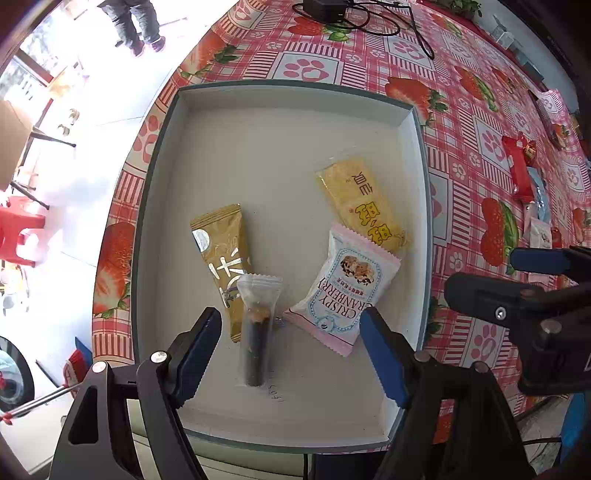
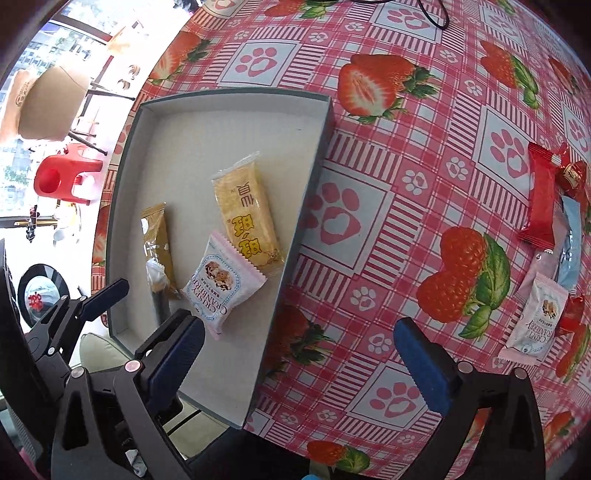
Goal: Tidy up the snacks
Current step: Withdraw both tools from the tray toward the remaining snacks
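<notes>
A shallow white box point(image 1: 258, 122) with grey walls point(image 2: 314, 155) lies on the strawberry tablecloth. In it lie a gold packet point(image 1: 221, 251), a clear packet with a dark roll point(image 1: 256, 332), a pink Crispy Cranberry packet point(image 1: 343, 291) and a yellow packet point(image 1: 362, 203). My left gripper point(image 1: 291, 350) is open and empty, its fingers on either side of the clear packet, just above the box floor. My right gripper point(image 2: 299, 354) is open and empty over the box's right wall and the cloth. Loose snacks lie at the right: a red packet point(image 2: 541, 195), a light blue one point(image 2: 570, 243), another cranberry packet point(image 2: 535, 321).
The right gripper's body point(image 1: 517, 306) shows at the right of the left wrist view. A black adapter with cables point(image 1: 332, 11) lies at the table's far side. The table's left edge drops to a floor with a red stool point(image 2: 66, 177) and a cardboard box point(image 2: 48, 103).
</notes>
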`<move>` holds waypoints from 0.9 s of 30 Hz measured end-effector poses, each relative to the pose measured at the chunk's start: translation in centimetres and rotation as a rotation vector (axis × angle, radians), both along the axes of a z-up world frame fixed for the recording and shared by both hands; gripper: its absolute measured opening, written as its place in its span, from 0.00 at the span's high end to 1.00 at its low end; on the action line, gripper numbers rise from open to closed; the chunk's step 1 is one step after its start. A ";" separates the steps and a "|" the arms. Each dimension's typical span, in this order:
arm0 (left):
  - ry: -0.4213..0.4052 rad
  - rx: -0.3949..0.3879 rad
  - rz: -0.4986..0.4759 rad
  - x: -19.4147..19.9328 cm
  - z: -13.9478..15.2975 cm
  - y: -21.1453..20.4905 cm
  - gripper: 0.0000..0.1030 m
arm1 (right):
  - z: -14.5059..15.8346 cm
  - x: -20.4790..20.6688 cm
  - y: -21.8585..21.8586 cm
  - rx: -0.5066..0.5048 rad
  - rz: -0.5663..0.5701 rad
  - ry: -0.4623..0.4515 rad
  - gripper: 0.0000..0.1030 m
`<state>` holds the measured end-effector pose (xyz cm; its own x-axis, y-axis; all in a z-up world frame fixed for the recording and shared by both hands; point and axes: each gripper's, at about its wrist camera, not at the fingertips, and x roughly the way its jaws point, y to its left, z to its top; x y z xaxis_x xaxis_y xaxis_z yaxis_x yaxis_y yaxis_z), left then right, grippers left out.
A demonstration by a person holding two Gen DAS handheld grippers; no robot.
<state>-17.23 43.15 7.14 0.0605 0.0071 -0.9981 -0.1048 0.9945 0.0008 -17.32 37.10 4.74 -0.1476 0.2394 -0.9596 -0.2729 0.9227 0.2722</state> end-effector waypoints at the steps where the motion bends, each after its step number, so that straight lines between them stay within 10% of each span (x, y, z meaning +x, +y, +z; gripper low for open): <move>1: -0.001 -0.002 -0.008 0.2 0.1 -0.3 0.22 | -0.1 0.0 -0.4 -0.003 -0.014 0.003 0.00; 27: 0.028 -0.073 -0.288 7.7 1.0 -14.6 0.22 | -2.7 -2.7 -24.4 -0.114 -0.506 0.078 0.00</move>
